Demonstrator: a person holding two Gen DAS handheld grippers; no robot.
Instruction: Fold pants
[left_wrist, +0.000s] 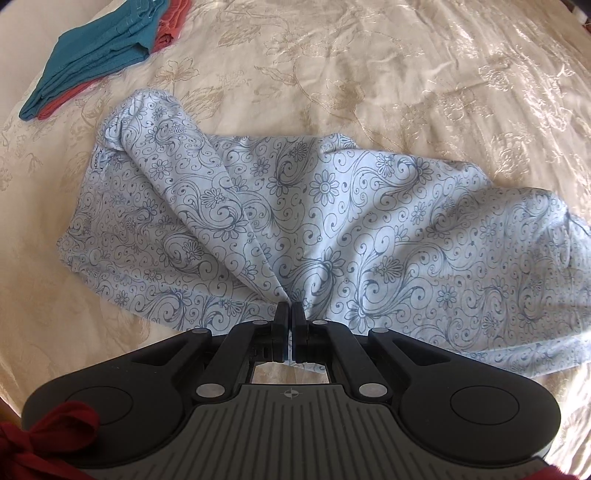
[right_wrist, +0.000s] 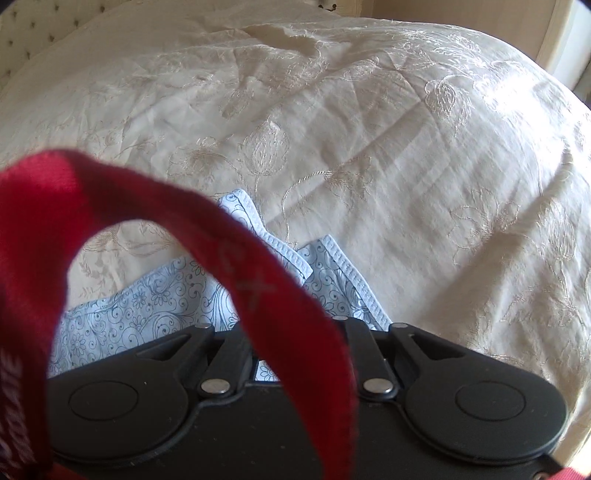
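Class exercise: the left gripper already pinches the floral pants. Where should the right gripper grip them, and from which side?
Probably the stitched hem at the leg ends of the pants, from above on the side away from the left gripper. That edge lies exposed and flat on the bedspread.

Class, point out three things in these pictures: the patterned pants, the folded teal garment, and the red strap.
Patterned pants (left_wrist: 332, 221), left wrist view, on the middle of the fabric.
Folded teal garment (left_wrist: 99, 55), left wrist view, on its top layer.
Red strap (right_wrist: 258, 284), right wrist view, on its right limb.
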